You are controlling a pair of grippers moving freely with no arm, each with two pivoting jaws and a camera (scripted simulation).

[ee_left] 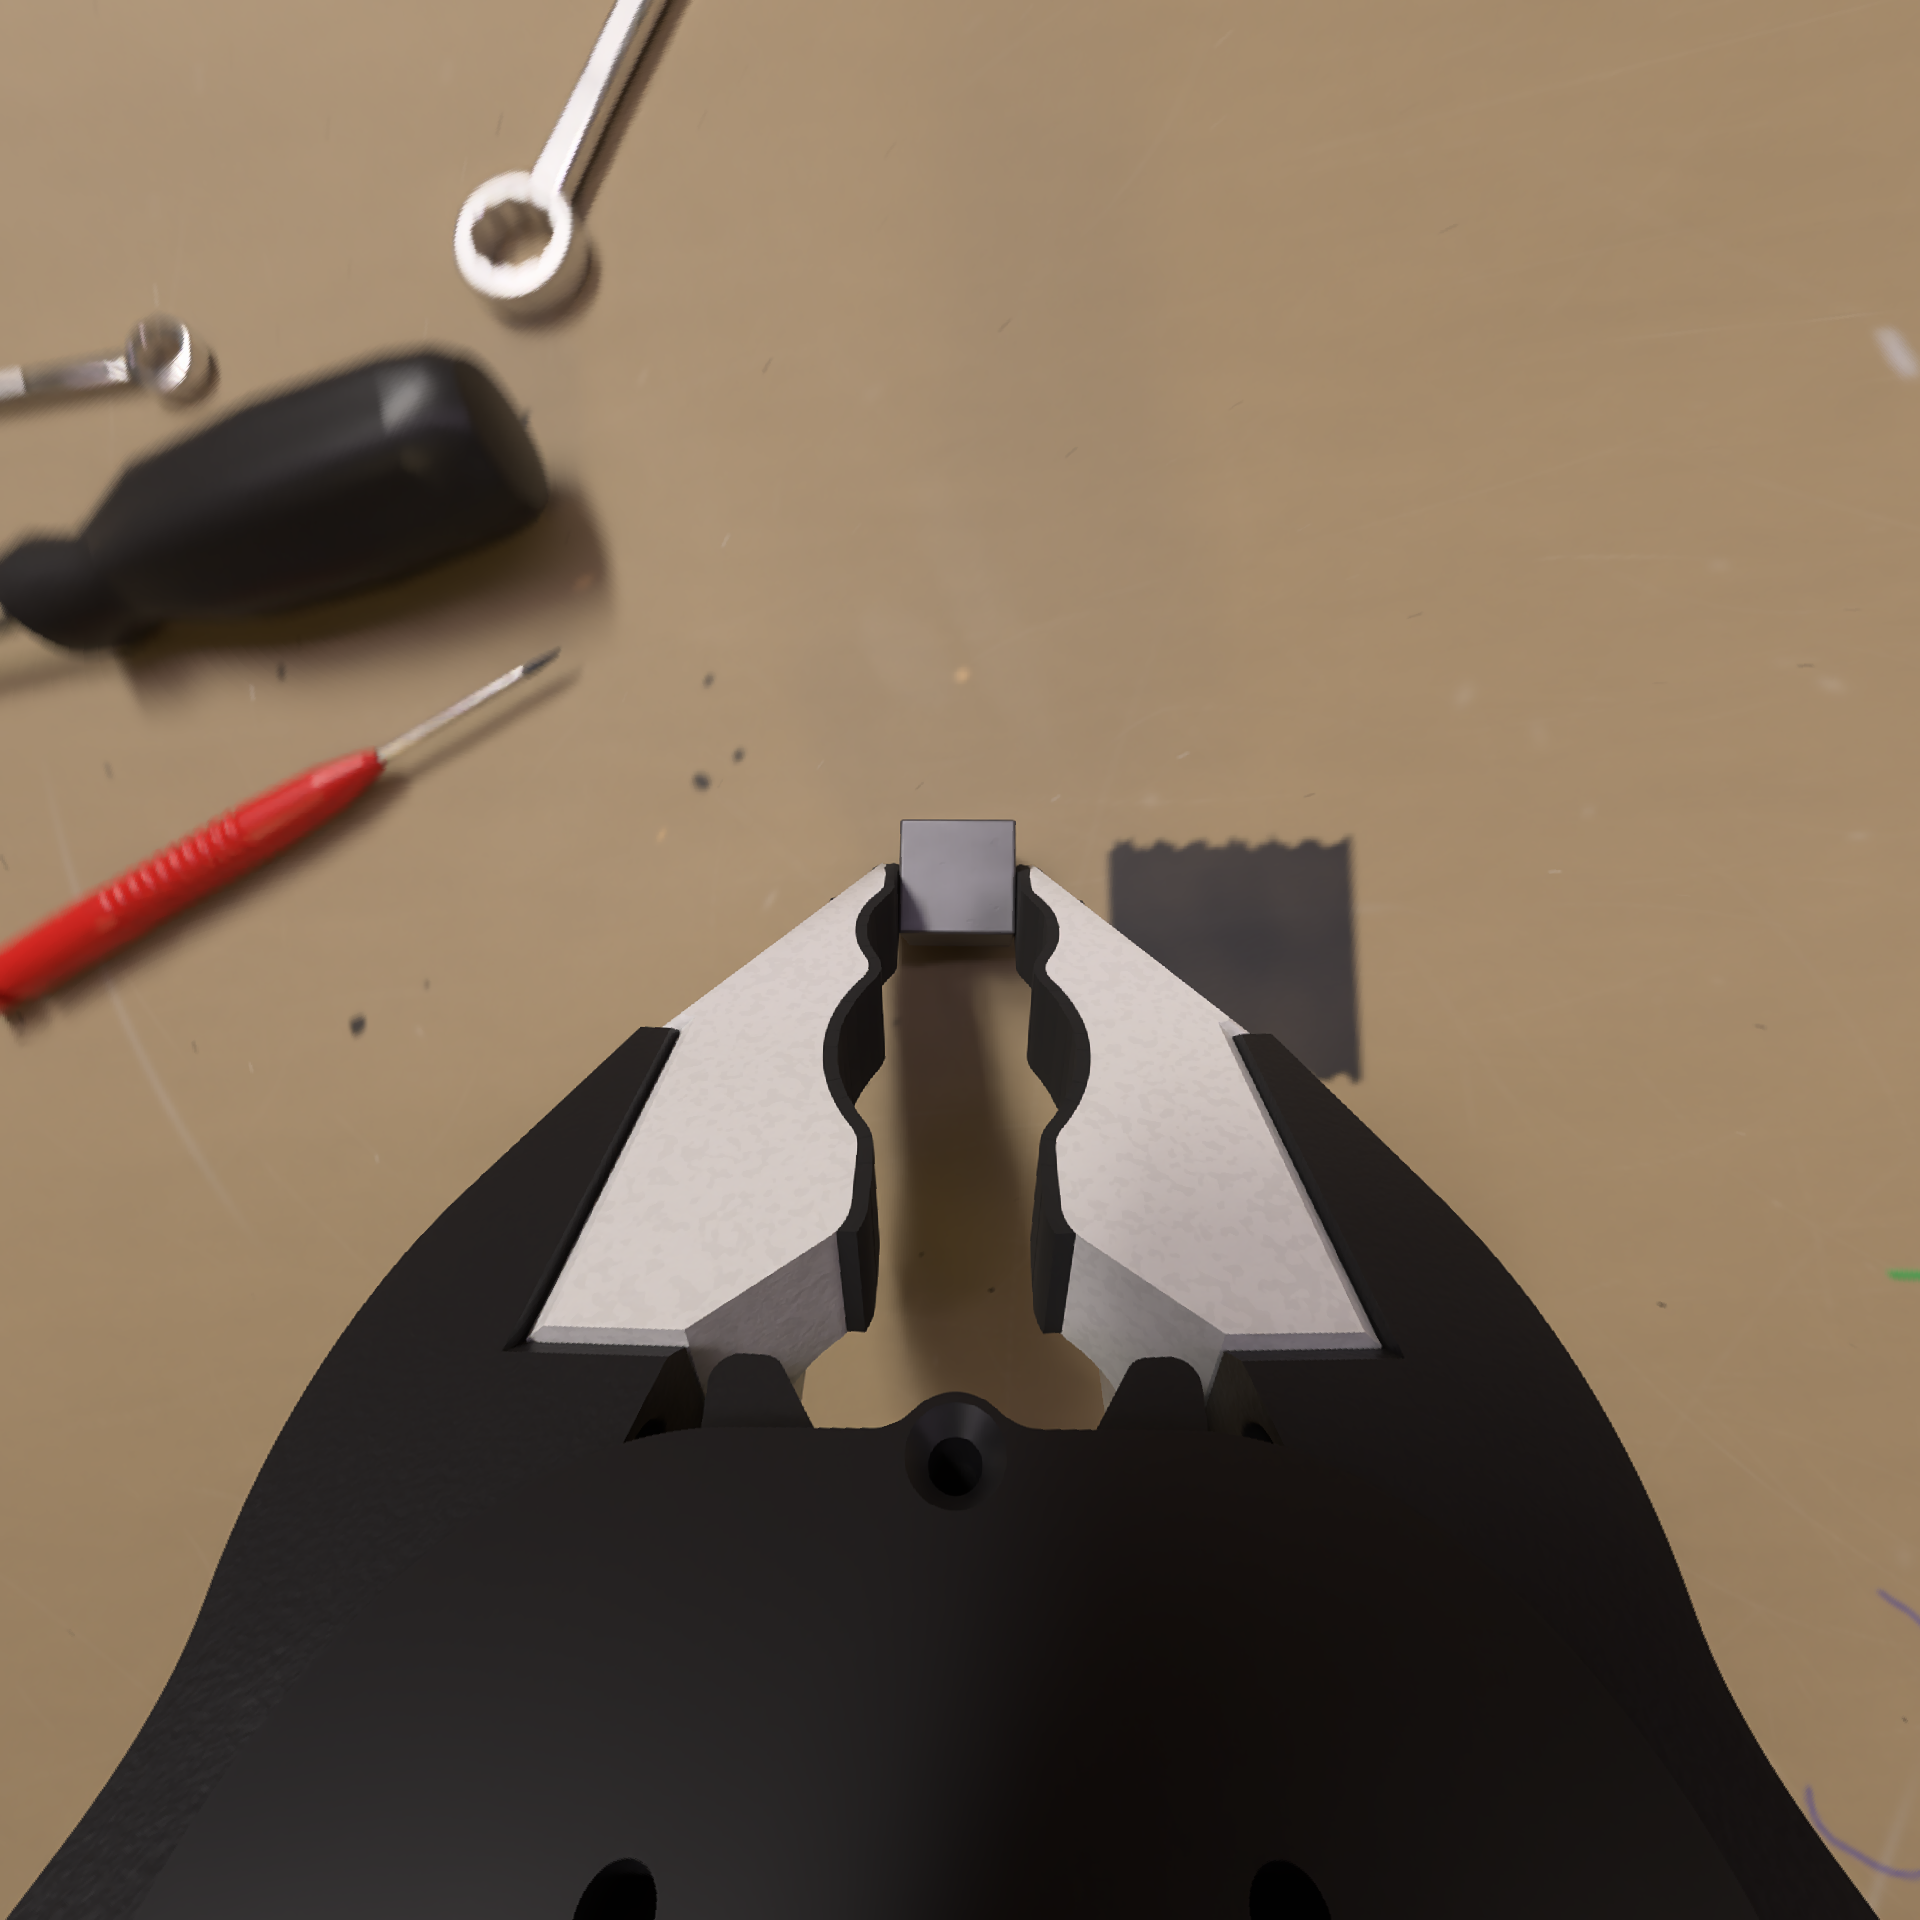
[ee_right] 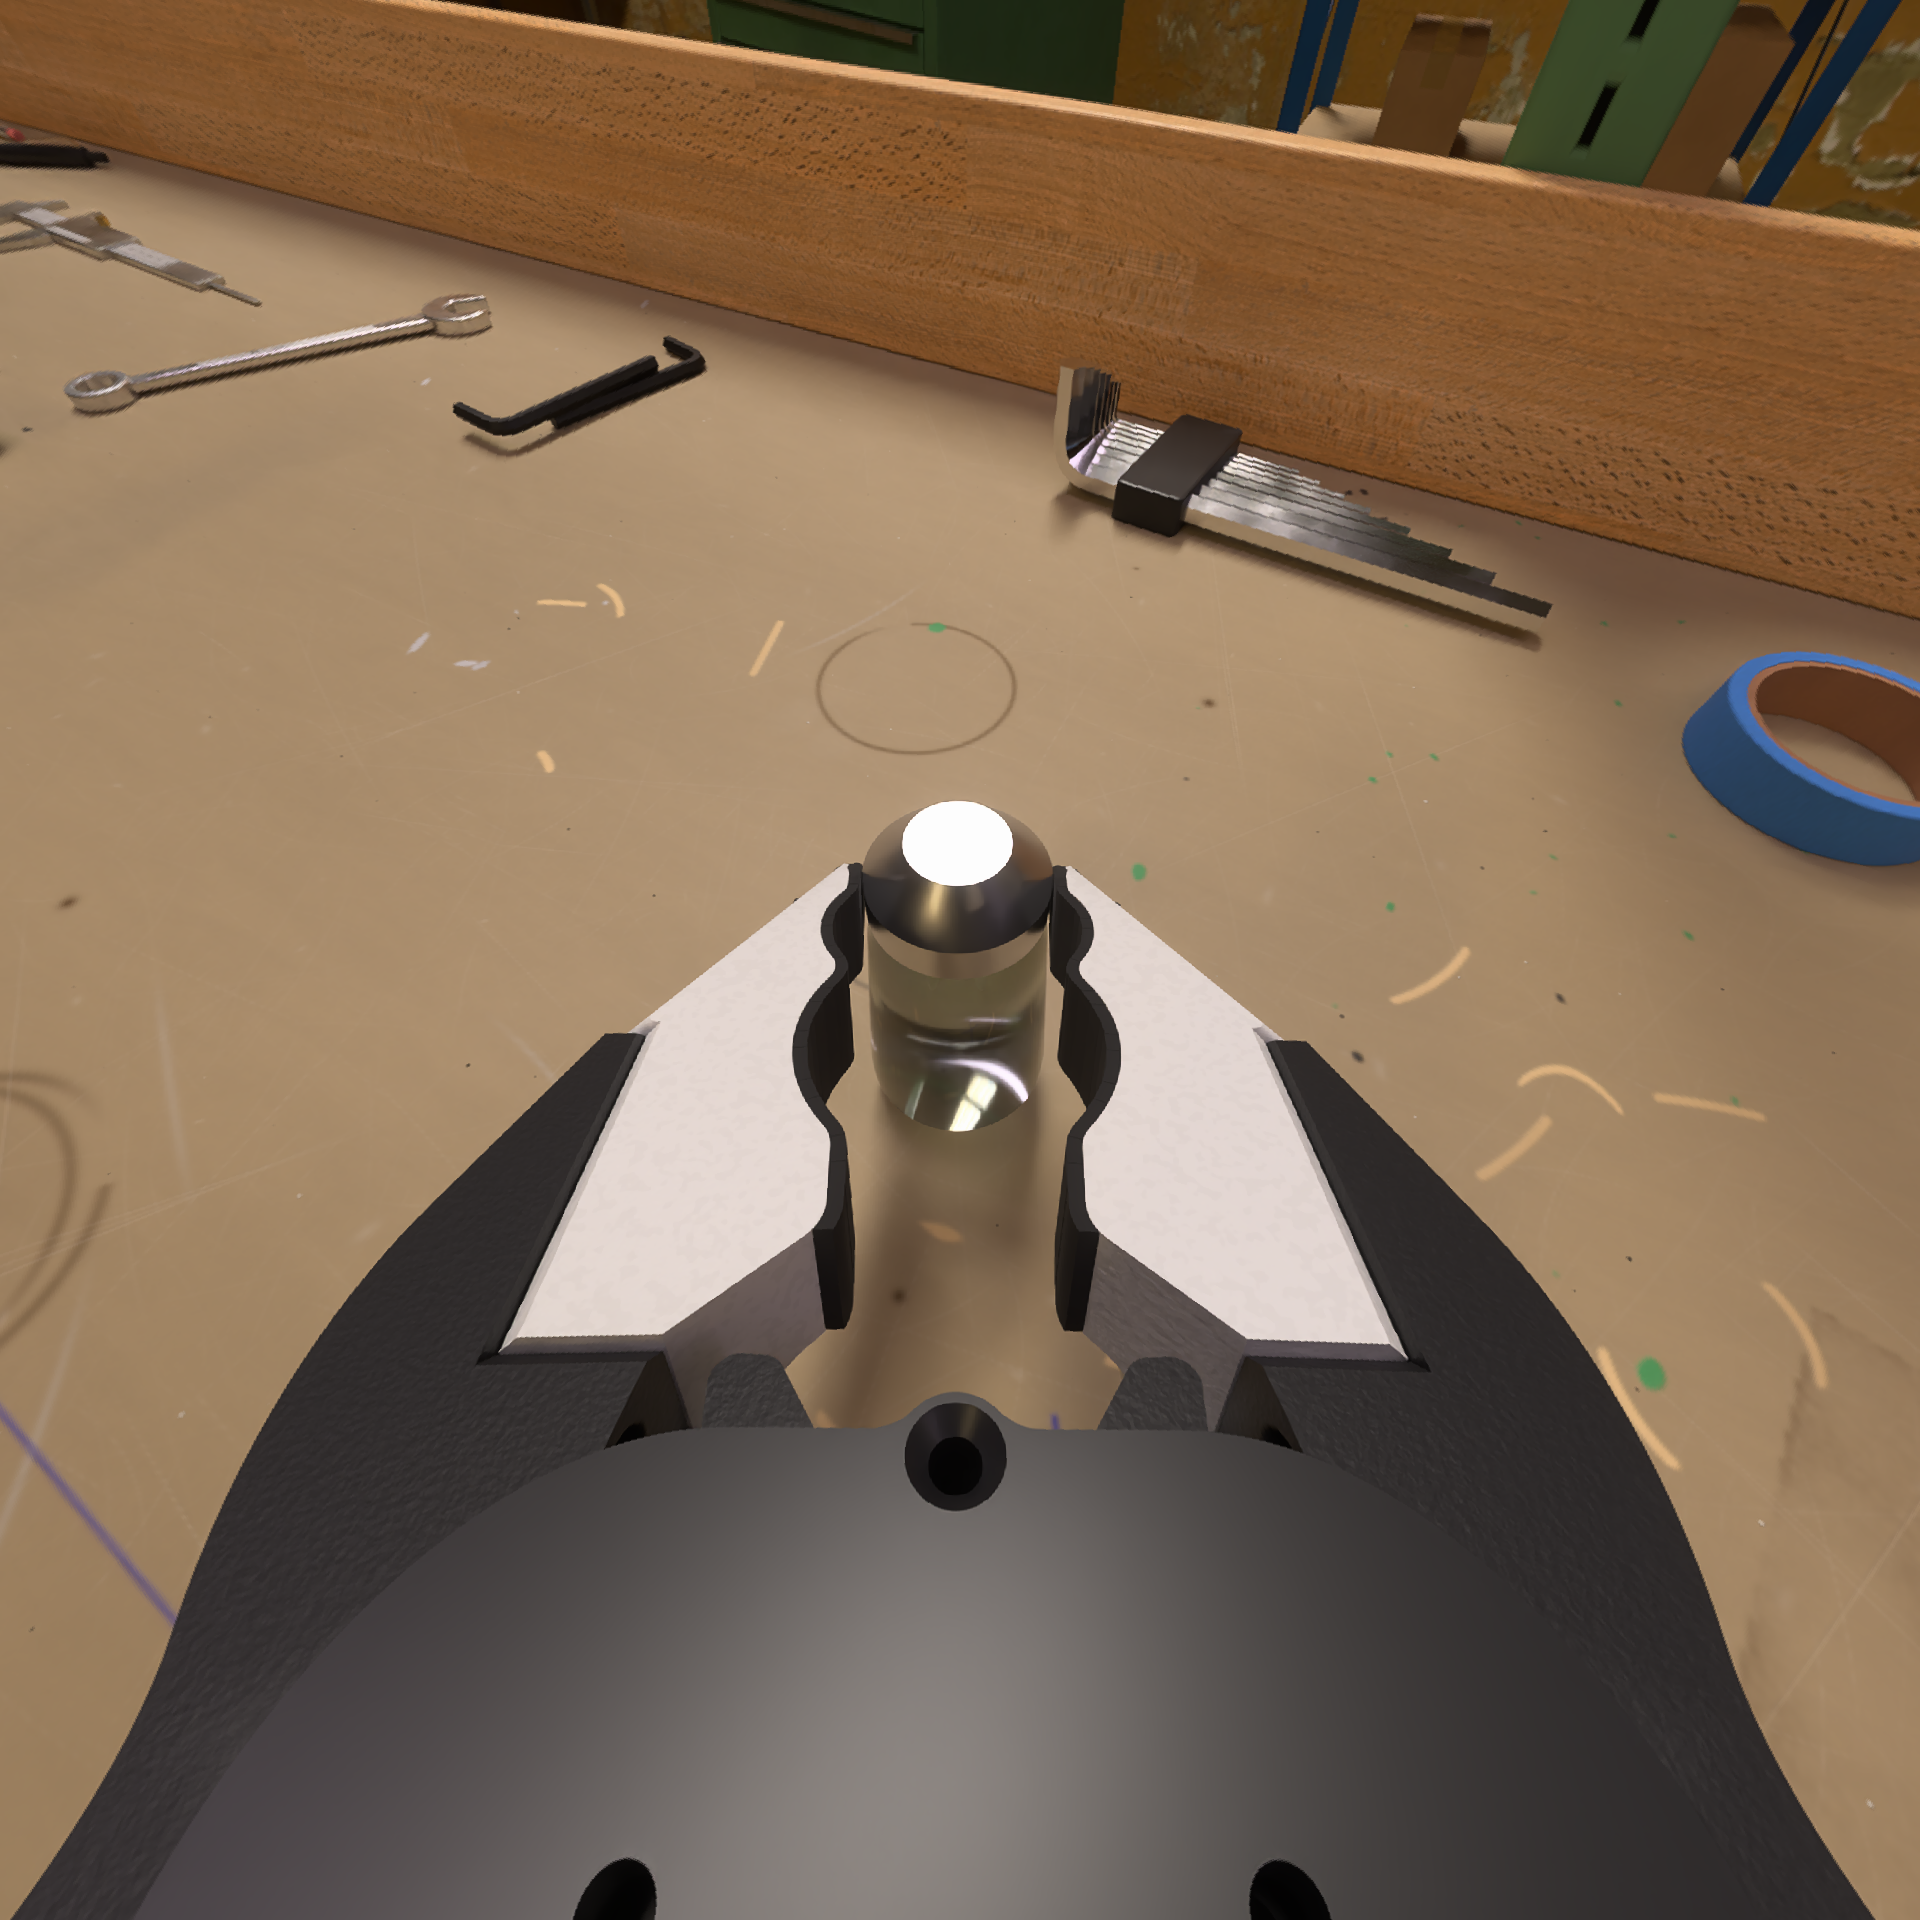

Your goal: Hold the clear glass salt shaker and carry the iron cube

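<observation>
In the left wrist view, a small dark grey iron cube sits pinched between the tips of my left gripper, held above the tan bench top. In the right wrist view, my right gripper is shut on a clear glass salt shaker with a shiny domed metal cap. The tips press on the cap's sides and the glass body hangs between the fingers, above the bench.
The left wrist view shows a red screwdriver, a black tool handle, a ring spanner and dark tape. The right wrist view shows a wooden back rail, a hex key set, black hex keys, a spanner and a blue tape roll.
</observation>
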